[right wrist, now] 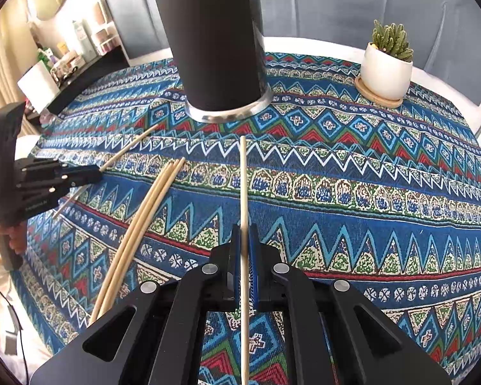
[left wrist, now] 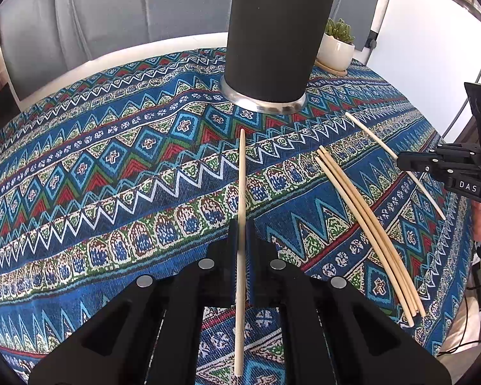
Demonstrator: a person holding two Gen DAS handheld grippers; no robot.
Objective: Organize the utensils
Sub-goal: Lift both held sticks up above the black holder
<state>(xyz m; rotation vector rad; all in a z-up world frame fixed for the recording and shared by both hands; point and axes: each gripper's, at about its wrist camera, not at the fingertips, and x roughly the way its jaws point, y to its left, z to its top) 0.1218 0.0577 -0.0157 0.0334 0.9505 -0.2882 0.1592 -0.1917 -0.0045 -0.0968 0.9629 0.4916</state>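
Note:
My left gripper (left wrist: 240, 226) is shut on a pale wooden chopstick (left wrist: 241, 179) that points toward the tall black utensil holder (left wrist: 277, 32) on its steel base. My right gripper (right wrist: 244, 229) is shut on another chopstick (right wrist: 243, 176) that points at the same holder (right wrist: 215, 41). Each gripper shows in the other's view, the right one (left wrist: 400, 162) and the left one (right wrist: 96, 171), each with its chopstick. Three loose chopsticks (left wrist: 368, 227) lie together on the patterned tablecloth between the grippers; they also show in the right wrist view (right wrist: 138, 234).
A white pot with a cactus (right wrist: 386, 67) stands on a wooden coaster at the back of the table (right wrist: 400, 211). A grey sofa sits behind. The table's edge falls away beside each hand.

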